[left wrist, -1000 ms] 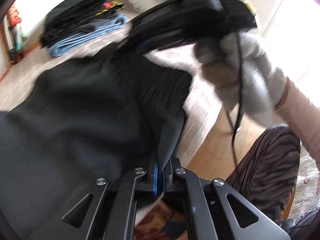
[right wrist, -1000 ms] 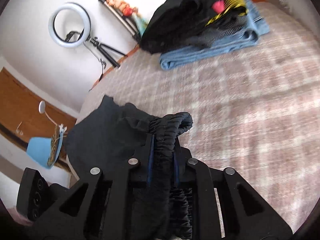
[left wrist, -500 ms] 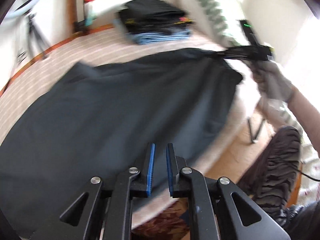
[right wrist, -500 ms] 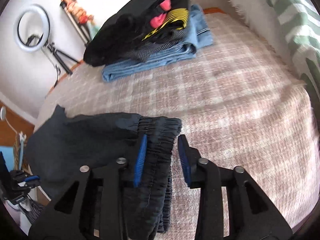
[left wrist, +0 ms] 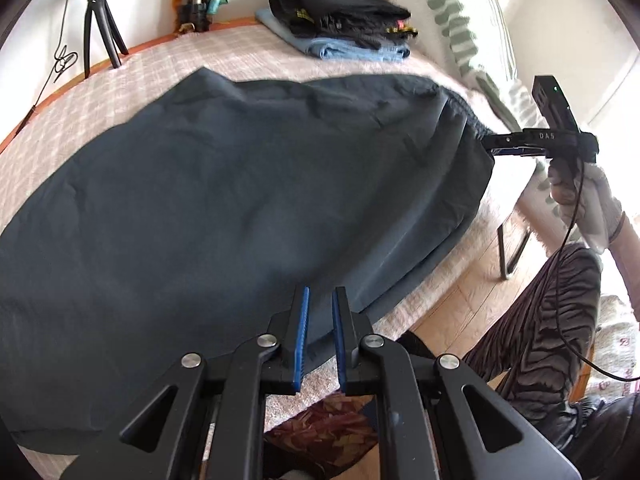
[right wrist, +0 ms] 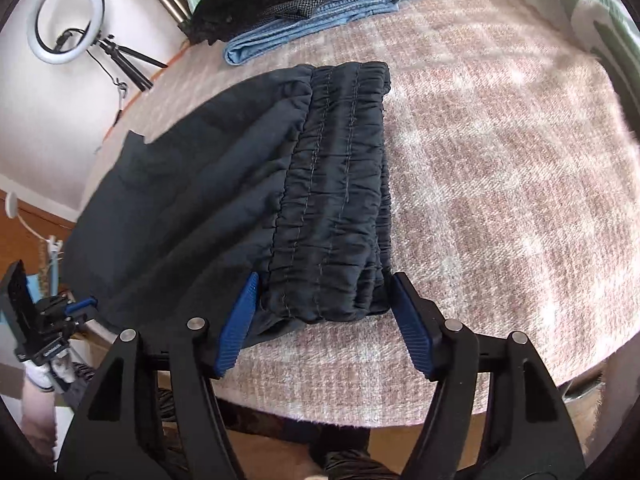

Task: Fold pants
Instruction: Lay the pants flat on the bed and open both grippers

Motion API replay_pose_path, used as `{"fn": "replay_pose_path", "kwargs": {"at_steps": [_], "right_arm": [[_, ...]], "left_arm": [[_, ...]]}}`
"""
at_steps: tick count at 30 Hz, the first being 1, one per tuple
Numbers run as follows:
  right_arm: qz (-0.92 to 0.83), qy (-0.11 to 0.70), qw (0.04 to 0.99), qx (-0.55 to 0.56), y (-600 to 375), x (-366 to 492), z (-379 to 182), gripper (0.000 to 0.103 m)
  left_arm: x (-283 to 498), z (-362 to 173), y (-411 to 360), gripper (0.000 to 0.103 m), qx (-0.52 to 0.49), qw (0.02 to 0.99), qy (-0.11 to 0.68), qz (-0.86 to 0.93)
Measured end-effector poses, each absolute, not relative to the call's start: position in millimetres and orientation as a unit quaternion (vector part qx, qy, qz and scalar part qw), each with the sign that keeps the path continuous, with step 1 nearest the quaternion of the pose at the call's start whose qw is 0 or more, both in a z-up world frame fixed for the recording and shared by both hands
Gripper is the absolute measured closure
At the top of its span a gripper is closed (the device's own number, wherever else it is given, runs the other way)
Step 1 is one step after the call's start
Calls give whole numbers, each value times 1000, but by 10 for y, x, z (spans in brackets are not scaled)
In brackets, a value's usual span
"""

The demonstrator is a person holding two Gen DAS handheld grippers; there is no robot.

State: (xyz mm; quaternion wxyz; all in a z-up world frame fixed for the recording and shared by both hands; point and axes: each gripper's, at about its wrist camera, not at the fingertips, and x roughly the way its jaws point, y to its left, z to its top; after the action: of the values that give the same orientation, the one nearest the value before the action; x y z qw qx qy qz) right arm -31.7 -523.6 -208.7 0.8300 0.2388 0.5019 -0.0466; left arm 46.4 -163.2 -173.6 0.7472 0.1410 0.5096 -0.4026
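Right tongs [right wrist: 325, 322] now off pants [right wrist: 248, 184]; "DAS".

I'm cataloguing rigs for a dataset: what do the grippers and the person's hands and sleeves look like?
Both the left gripper and right gripper are black linkage frames with silver pivot pins and ribbed blue finger pads. The right gripper's body reads "DAS" and trails a black cable. The hand wears a white glove, with a pale pink sleeve.
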Motion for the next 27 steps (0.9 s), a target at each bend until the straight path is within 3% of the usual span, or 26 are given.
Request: {"fn": "replay_pose_path", "kwargs": {"at_steps": [1, 2, 4, 6, 11, 19, 27], "right_arm": [[-50, 506, 832, 223, -5185, -315, -2072, 59], [-46, 511, 832, 212, -5141, -320, -2041, 72], [-30, 512, 835, 202, -5114, -366, -1923, 80], [-40, 513, 839, 174, -5127, -419, -1819, 80], [-52, 549, 823, 139, -5077, -437, -1912, 73], [-76, 471, 877, 56, -4767, -359, -1173, 42], [-28, 430, 902, 18, -4321, 178, -669, 39]], "left_arm": [[475, -1773, -1661, 94, 142, 746, 513, -399], [482, -1799, -1664, 94, 141, 745, 516, -399], [510, -1854, -1703, 94, 141, 739, 523, -399], [511, -1914, -1745, 94, 154, 734, 528, -399], [431, -2035, -1842, 94, 184, 716, 535, -410], [613, -1642, -1536, 94, 131, 755, 506, -396], [1136, -1147, -483, 94, 69, 827, 476, -291]]}}
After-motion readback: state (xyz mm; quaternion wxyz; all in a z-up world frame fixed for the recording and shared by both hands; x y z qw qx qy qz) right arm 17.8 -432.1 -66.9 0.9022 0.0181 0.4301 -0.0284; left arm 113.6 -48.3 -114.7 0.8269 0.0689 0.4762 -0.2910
